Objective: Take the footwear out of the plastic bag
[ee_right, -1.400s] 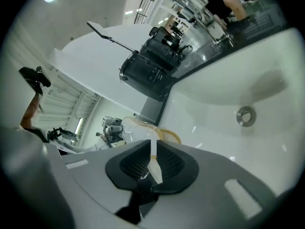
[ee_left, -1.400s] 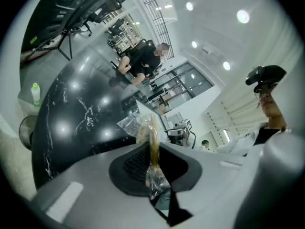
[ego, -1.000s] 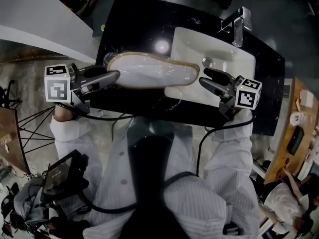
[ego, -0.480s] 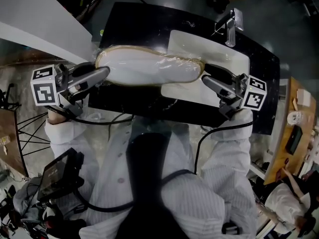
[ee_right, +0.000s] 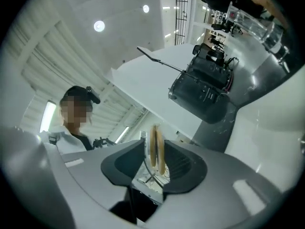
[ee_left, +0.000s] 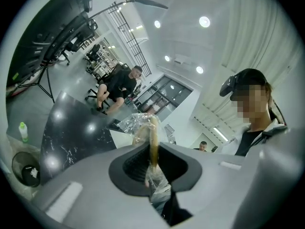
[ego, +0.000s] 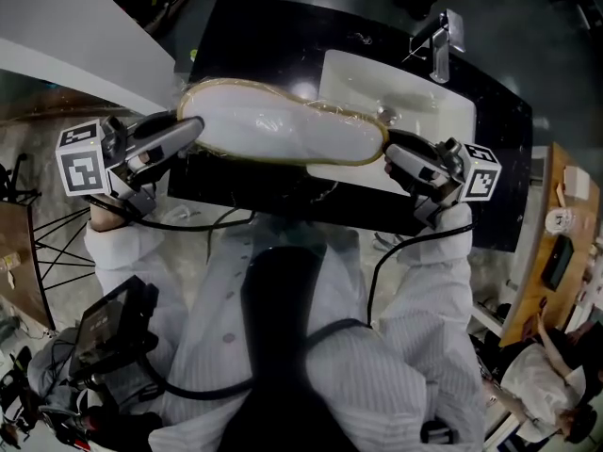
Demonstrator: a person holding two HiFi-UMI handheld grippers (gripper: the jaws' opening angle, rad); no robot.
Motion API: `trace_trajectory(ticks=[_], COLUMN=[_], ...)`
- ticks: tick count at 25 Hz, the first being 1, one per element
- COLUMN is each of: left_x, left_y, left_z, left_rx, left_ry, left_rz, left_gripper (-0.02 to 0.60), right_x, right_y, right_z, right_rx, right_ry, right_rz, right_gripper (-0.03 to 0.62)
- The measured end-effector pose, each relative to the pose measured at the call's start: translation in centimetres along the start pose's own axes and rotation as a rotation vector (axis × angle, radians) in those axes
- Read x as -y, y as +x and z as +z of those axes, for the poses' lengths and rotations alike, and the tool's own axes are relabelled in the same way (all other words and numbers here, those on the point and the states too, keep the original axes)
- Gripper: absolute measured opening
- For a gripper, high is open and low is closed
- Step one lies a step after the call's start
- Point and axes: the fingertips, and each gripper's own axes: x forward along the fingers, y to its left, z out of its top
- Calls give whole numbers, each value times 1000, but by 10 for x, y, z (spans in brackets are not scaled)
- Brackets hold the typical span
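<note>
A pair of white slippers with tan soles [ego: 283,130] sits inside a clear plastic bag, held level in the air above the black counter [ego: 254,26]. My left gripper [ego: 188,132] is shut on the heel end, with the tan sole edge and crinkled plastic [ee_left: 143,123] pinched between its jaws [ee_left: 152,159]. My right gripper [ego: 391,153] is at the toe end. Its jaws [ee_right: 155,154] are closing, with two tan sole edges [ee_right: 156,144] pressed between them.
A white sink [ego: 415,92] with a chrome faucet [ego: 443,40] is set into the counter under the toe end. A white slanted panel [ego: 75,26] lies at the upper left. A wooden table [ego: 556,252] stands to the right. A person sits in the background [ee_left: 116,87].
The right gripper came in from beside the toe end and narrowed its jaws onto it. The bagged slippers rose and shifted left with the left gripper, then tilted slightly.
</note>
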Motion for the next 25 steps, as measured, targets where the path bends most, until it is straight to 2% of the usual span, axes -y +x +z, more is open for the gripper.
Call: trace_trajectory(ticks=[1,2,7,10,13,16,18,20,22,25], left_x=[-1,-2,-1,-1,-7,-16,-22,-27,-31,-41], left_y=[-1,-1,2,11,10,2,-5,-10,-12,-14], left_z=[0,-1,-3,-11,-15,-14,-12,-9,-6,0], left_rx=[0,-2,-17,-62,-79,-87,-77,-68,-66,-58], left_ry=[-2,-4,10,29,35,48,43,44,56,88], left_rz=[6,14,20,46,65,122,159,197,243,351], left_gripper=[43,44,46,49,51,46,3,2,2,2], right_x=[-3,-4,9,15,13,13,13,12,12,14], right_y=[1,3,15,26,28,20,11,1,-10,-27], right_z=[-1,-2,-11,-21,-22,-21,-19,-17,-15,-8], right_rx=[-9,-26,-131,-190,-192,-198,-194,-186,-180,-166], right_ry=[-3,-11,-54,-120,-140,-140,-135,-140,-153,-182], right_rz=[14,12,-102,-158,-148,-157,-169,-193,-234,-321], right_gripper=[156,162,165,105,84,80,78,77,77,77])
